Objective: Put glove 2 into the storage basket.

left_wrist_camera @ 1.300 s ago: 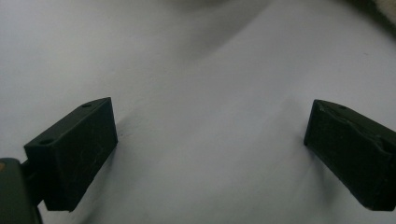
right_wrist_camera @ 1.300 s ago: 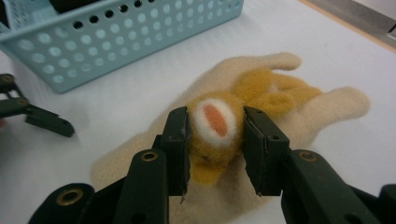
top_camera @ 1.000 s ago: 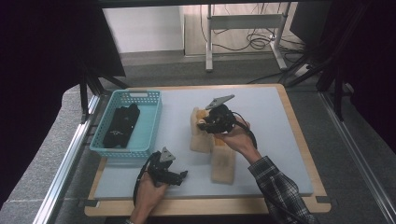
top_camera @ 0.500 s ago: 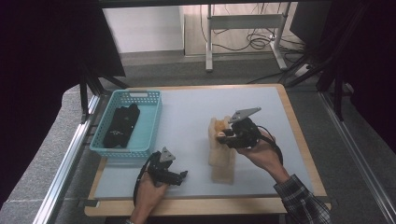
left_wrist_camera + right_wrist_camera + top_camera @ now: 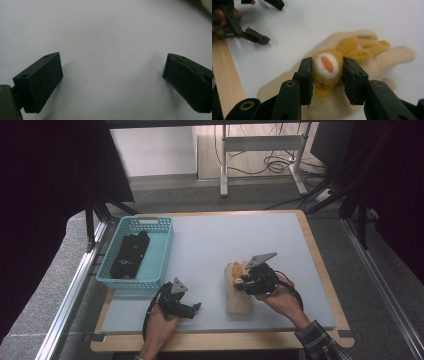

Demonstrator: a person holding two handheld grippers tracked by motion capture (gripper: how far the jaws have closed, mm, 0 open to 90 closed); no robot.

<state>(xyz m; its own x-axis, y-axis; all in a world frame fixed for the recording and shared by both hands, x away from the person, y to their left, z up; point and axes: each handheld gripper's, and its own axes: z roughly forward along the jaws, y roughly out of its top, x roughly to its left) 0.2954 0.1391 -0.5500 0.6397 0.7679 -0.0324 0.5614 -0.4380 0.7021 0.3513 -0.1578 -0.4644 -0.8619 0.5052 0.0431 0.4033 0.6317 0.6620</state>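
My right gripper [image 5: 241,281] [image 5: 327,82] is shut on an orange plush figure [image 5: 234,269] [image 5: 327,63] with a white and orange round patch. The figure sits on a cream glove [image 5: 239,305] [image 5: 387,60] that lies flat on the pale mat, fingers pointing away from me. Whether a second glove lies beneath it I cannot tell. My left gripper [image 5: 194,307] [image 5: 112,82] rests low over the mat near the front left, jaws wide open with only bare mat between them. It is also visible at the top left of the right gripper view [image 5: 249,32].
A turquoise basket [image 5: 162,255] stands at the left of the mat with a black object [image 5: 131,252] inside. The mat [image 5: 215,235] lies on a wooden board whose edge [image 5: 224,75] runs close behind the glove's cuff. Metal rails border the table.
My right gripper has moved right and toward the front, carrying the plush figure and its cream glove down onto the glove nearer the front. The left gripper has stayed put.
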